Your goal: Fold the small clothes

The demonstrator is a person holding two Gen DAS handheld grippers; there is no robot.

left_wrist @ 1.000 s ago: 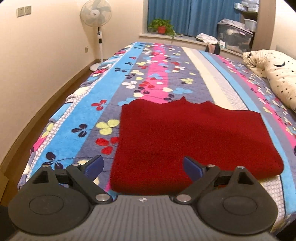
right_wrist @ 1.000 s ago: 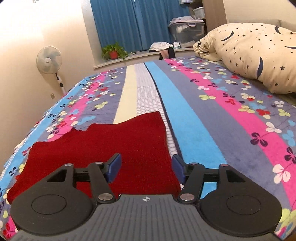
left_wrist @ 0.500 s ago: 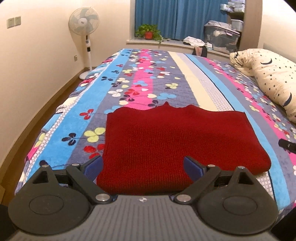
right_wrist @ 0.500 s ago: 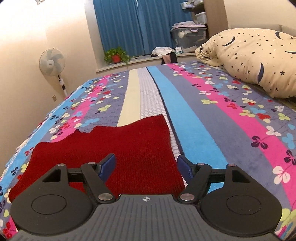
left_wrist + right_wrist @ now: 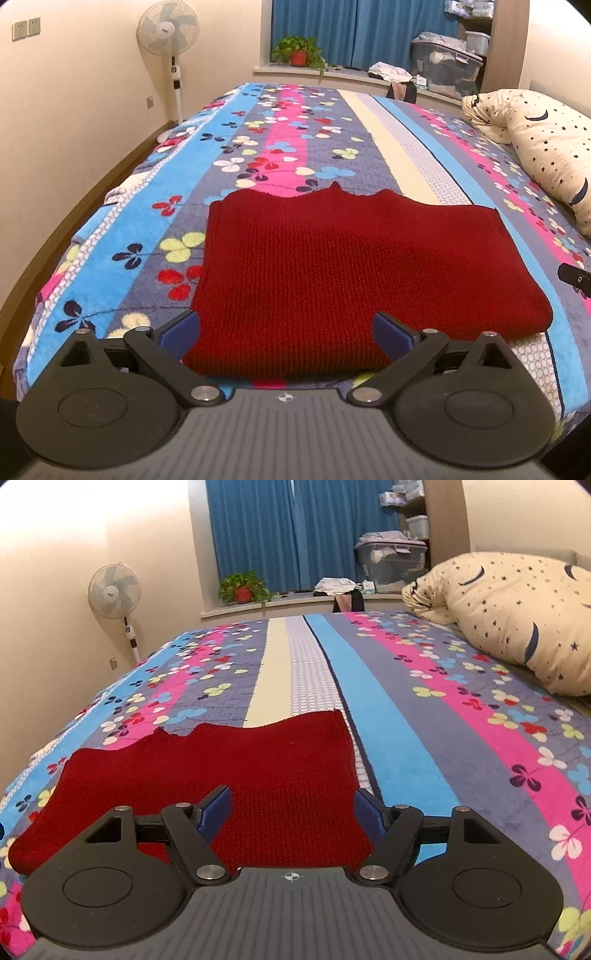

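Note:
A dark red knit sweater (image 5: pixel 332 266) lies folded flat into a rectangle on the striped flowered blanket (image 5: pixel 280 147). My left gripper (image 5: pixel 286 325) hovers over the sweater's near left part. Its jaws are opening, and the blue pads stand wide apart without pressing the knit. In the right wrist view the sweater (image 5: pixel 229 760) fills the lower left. My right gripper (image 5: pixel 292 799) is open above its near right corner, its right pad close to the sweater's right edge. A bit of the right gripper (image 5: pixel 574 277) shows at the right edge of the left wrist view.
A star-patterned cream pillow (image 5: pixel 517 616) lies on the bed at the right. A standing fan (image 5: pixel 168 33) is by the left wall. A potted plant (image 5: pixel 297 51), a pile of clothes and storage boxes (image 5: pixel 445 66) sit on the window ledge behind.
Both grippers' jaws have spread a little wider. The left view has swung so the sweater sits more centred, and the right view has drawn back slightly. The sweater has not moved.

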